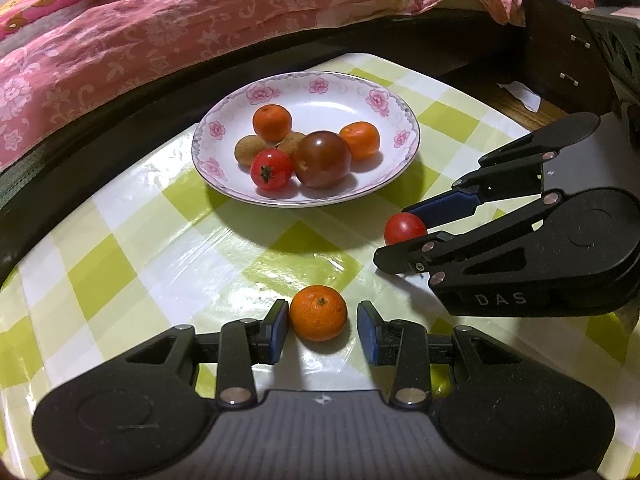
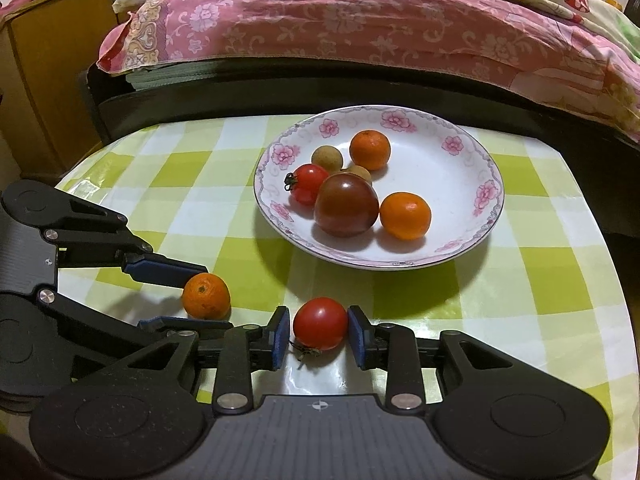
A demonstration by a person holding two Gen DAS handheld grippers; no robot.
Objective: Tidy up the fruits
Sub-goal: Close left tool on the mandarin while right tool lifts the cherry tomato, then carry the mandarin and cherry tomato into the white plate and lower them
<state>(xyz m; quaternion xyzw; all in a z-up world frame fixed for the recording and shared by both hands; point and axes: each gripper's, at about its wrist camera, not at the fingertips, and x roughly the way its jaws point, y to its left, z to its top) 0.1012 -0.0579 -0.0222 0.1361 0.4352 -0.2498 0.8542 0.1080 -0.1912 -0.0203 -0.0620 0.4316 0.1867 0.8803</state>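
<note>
1. Now, starting at your left: your left gripper sits low on the checked surface with its jaws apart around a small orange. One blue pad lies just beside the fruit at its 9 o'clock; the other stands off at 3 o'clock with a gap showing.
2. From the right wrist view, that same orange lies at 9 o'clock of the red tomato, near it but apart.
3. Your right gripper brackets the tomato, jaws apart. The pad at 3 o'clock looks to be touching the skin, while the one at 9 o'clock shows a thin gap. The tomato rests on the surface, its stem turned toward the camera.
4. At 12 o'clock of both fruits, the flowered plate holds two oranges, a small red tomato, a large dark tomato and two tan round fruits, clustered toward the plate's 9 o'clock side.
5. Beyond the plate, at 12 o'clock, a pink floral bedspread covers the bed.
</note>
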